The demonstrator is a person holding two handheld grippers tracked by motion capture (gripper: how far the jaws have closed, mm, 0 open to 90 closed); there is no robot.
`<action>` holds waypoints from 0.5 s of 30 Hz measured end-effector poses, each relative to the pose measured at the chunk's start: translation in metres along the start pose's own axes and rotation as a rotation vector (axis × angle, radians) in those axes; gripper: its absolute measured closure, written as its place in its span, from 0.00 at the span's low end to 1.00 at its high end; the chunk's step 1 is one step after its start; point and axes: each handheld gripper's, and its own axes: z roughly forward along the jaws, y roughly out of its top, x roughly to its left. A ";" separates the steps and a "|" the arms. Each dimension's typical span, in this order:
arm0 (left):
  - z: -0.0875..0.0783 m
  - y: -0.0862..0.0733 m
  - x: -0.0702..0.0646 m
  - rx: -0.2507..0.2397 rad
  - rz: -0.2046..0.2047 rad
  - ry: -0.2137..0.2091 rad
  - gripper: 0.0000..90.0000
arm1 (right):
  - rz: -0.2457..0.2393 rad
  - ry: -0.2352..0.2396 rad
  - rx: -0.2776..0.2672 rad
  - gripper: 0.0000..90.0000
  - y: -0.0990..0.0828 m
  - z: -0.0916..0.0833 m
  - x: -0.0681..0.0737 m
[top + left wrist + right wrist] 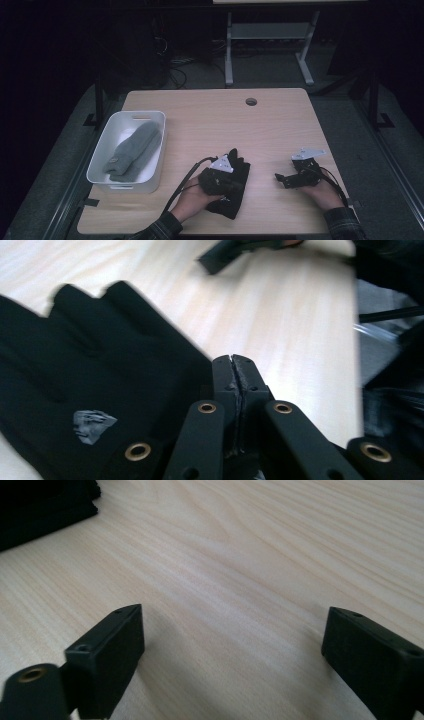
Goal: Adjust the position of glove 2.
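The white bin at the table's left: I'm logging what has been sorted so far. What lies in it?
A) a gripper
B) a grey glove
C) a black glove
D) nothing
B: in the high view a grey glove lies lengthwise inside the white bin, while the black glove is out on the table under the left gripper.

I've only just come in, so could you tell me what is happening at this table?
A person is working with a handheld gripper in each hand at a wooden table. The left gripper, jaws closed together, sits at the edge of a black glove lying flat on the table; whether it pinches the fabric is unclear. The right gripper rests open over bare wood to the right, holding nothing. A grey glove lies in a white bin on the left.
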 end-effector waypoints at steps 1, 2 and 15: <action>0.001 -0.002 -0.003 0.012 0.003 -0.002 0.99 | 0.003 -0.001 -0.003 0.07 0.000 0.001 0.000; 0.002 -0.005 -0.005 0.033 0.003 -0.007 0.99 | 0.003 -0.001 -0.007 0.06 -0.001 0.001 0.000; -0.007 -0.022 -0.004 0.132 -0.002 0.018 0.99 | 0.003 -0.003 -0.025 0.03 -0.003 0.002 -0.001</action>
